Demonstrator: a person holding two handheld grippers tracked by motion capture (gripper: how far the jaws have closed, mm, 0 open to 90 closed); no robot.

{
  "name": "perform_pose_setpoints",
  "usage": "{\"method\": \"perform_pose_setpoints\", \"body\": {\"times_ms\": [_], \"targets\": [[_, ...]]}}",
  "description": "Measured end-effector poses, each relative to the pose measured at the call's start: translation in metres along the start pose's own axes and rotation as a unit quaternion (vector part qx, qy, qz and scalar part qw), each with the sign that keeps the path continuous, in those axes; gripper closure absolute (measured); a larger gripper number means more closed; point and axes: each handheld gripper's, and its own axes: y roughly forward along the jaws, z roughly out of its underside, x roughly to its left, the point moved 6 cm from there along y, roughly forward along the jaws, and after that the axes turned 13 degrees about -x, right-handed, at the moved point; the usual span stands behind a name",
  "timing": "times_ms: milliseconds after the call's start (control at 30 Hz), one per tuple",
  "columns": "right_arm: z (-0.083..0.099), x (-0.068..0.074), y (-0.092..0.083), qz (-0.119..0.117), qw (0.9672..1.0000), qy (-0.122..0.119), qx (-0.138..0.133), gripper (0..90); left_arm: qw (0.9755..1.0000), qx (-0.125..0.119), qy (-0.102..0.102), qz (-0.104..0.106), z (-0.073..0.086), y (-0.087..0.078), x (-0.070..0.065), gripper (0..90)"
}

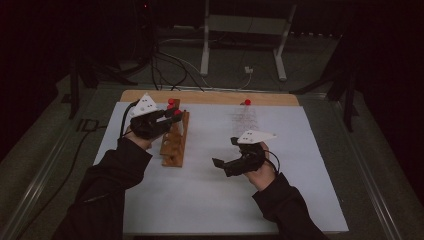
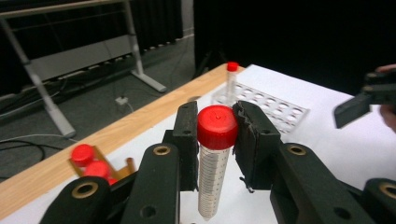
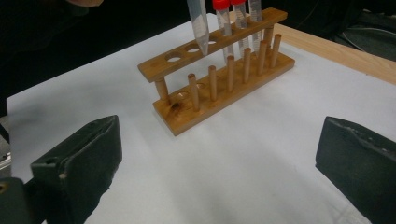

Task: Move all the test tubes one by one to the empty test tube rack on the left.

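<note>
Your left gripper (image 2: 217, 122) is clenched on a clear plastic tube with a red screw cap (image 2: 216, 154), holding it upright above the wooden peg rack (image 1: 175, 140) at the table's left, its pointed tip over the rack's holed top bar. Your right gripper (image 1: 226, 156) hangs released over the white sheet (image 1: 300, 165), jaws wide with nothing between them, right of the rack.

Wide-apart black fingers (image 3: 79, 163) over white paper (image 3: 243, 154), wooden rack (image 3: 219, 65) with red-capped tubes (image 3: 224, 23) beyond.
</note>
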Motion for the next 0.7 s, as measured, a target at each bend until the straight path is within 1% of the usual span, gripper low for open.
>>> {"method": "perform_pose_setpoints", "body": {"times_ms": [67,100,267,400,600,700], "targets": [[0.0,0.0,-0.001,-0.003,1.0,0.003,-0.001,0.0,1.0,-0.001,-0.002,-0.007,-0.001,-0.001,0.005,72.0],[-0.001,-0.001,-0.001,-0.002,1.0,0.003,-0.002,0.0,0.9999,-0.001,0.001,-0.012,-0.001,-0.001,0.007,72.0],[-0.001,-0.001,-0.001,-0.002,1.0,0.0,-0.004,0.0,0.9996,-0.003,-0.002,-0.029,-0.001,0.0,0.017,72.0],[-0.001,-0.001,-0.001,-0.002,1.0,-0.001,-0.004,0.0,0.999,-0.004,0.001,-0.045,0.0,0.0,0.024,72.0],[-0.001,-0.001,-0.001,-0.004,1.0,-0.003,-0.003,0.0,0.9981,0.003,0.003,-0.062,0.006,0.001,0.032,72.0],[0.0,-0.001,-0.001,-0.004,1.0,-0.002,-0.001,0.0,0.9976,0.006,-0.002,-0.068,0.011,0.002,0.037,72.0]]}}
